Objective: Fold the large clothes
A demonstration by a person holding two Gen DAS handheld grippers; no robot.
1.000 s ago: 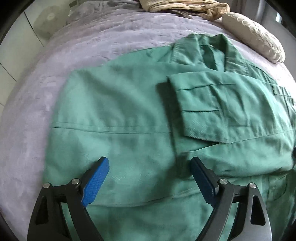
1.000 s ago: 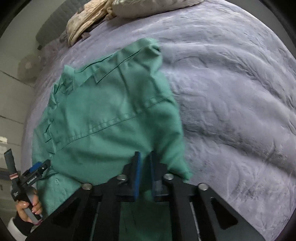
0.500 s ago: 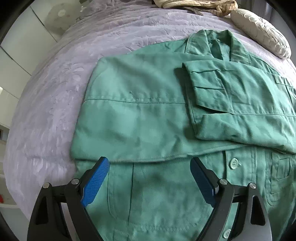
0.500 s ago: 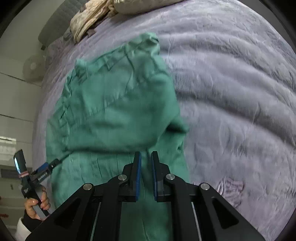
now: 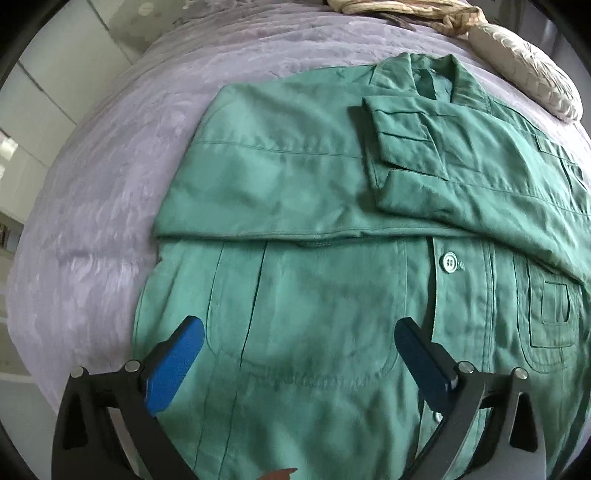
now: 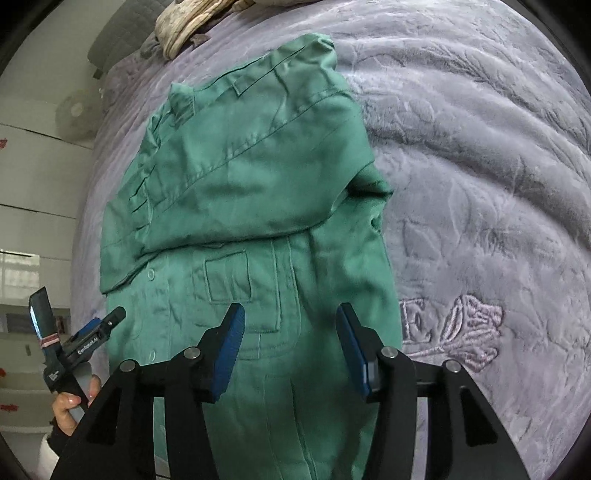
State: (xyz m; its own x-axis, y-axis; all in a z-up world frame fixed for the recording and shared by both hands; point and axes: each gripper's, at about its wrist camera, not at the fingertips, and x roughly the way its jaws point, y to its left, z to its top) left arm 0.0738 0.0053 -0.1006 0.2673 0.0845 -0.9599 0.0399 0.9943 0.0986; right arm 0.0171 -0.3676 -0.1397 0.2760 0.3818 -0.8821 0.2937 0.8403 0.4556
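A large green work jacket (image 5: 295, 177) lies on a bed covered by a lilac blanket (image 5: 96, 192). Both sleeves are folded across its chest, and the buttoned lower front with a white button (image 5: 448, 263) and pockets lies nearest me. My left gripper (image 5: 299, 332) is open and empty above the lower front. In the right wrist view the jacket (image 6: 240, 177) shows its right edge rumpled. My right gripper (image 6: 290, 315) is open and empty above the jacket's lower right part. The left gripper (image 6: 107, 323) also shows there, in a hand at the left.
A beige pillow (image 5: 528, 55) and a crumpled beige cloth (image 5: 406, 11) lie at the head of the bed. The blanket has an embroidered rose (image 6: 469, 325) to the right of the jacket. The bed's left edge (image 5: 33, 332) drops to the floor.
My right gripper has opened and let go of the jacket's folded part, which now lies on the chest. Both grippers have drawn back toward the jacket's lower front.
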